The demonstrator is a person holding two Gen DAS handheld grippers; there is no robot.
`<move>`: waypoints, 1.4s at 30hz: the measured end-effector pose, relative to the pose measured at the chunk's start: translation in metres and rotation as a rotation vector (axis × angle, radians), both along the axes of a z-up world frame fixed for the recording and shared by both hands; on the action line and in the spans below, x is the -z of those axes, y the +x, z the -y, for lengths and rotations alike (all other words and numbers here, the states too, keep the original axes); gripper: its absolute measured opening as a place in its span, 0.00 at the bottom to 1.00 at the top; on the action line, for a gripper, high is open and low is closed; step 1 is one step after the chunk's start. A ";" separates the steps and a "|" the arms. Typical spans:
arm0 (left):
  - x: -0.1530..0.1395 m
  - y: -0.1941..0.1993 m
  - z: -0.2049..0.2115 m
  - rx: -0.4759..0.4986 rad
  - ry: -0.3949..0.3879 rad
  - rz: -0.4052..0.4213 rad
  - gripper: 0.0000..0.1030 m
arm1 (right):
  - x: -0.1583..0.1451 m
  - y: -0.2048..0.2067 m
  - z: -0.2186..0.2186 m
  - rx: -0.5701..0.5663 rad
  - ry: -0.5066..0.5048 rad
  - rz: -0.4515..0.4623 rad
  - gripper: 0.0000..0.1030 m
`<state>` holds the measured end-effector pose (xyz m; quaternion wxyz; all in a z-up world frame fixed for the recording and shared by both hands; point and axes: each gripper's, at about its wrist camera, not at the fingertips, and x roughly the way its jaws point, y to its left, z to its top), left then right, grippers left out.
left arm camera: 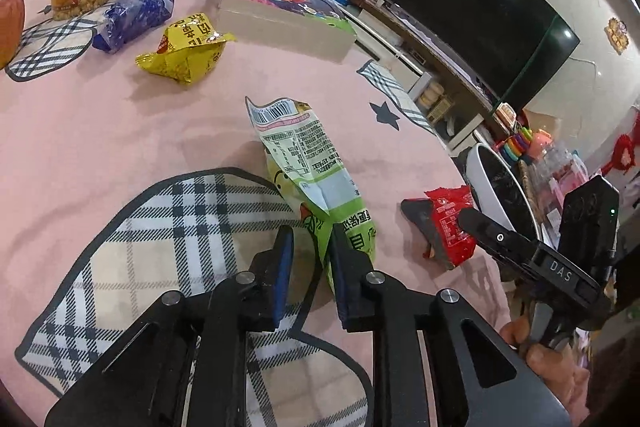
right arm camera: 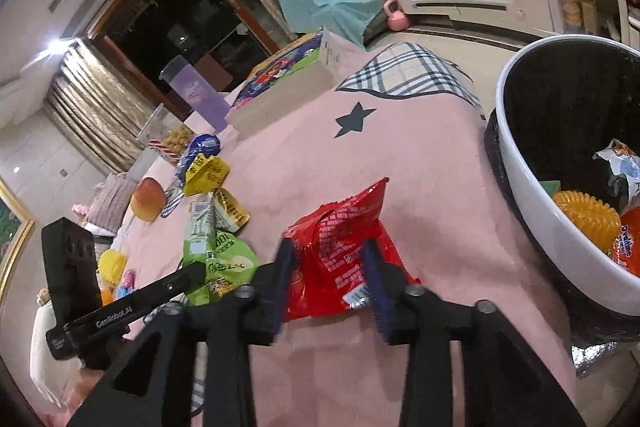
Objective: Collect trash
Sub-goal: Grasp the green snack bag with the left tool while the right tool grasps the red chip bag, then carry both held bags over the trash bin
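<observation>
Here the left tool (left arm camera: 310, 251) stands with fingers narrowly apart, straddling the near end of the green-and-white crinkled plastic snack wrapper (left arm camera: 308, 163), whose long axis runs away from the tool, barcode end farthest. The right tool (right arm camera: 330, 267) is spread wider, its blue pads flanking the red foil snack wrapper (right arm camera: 340, 247), which lies flat near the desk's right edge. The white round bin with black liner (right arm camera: 532, 211) stands just beyond that edge; bare pink cloth (right arm camera: 420, 147) lies ahead.
</observation>
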<state>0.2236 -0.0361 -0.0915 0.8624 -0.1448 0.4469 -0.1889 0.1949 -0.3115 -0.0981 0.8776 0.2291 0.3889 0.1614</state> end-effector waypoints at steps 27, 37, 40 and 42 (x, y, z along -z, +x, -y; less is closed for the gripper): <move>-0.040 -0.040 0.081 0.216 -0.020 0.097 0.05 | -0.034 -0.071 0.056 0.093 0.001 0.091 0.15; -0.046 -0.049 0.131 0.327 -0.016 0.096 0.05 | -0.044 -0.099 0.104 0.199 -0.011 0.119 0.15; -0.045 -0.048 0.142 0.347 -0.020 0.086 0.05 | -0.044 -0.106 0.120 0.230 -0.009 0.123 0.15; -0.045 -0.048 0.148 0.359 -0.020 0.085 0.05 | -0.044 -0.108 0.126 0.245 -0.008 0.125 0.15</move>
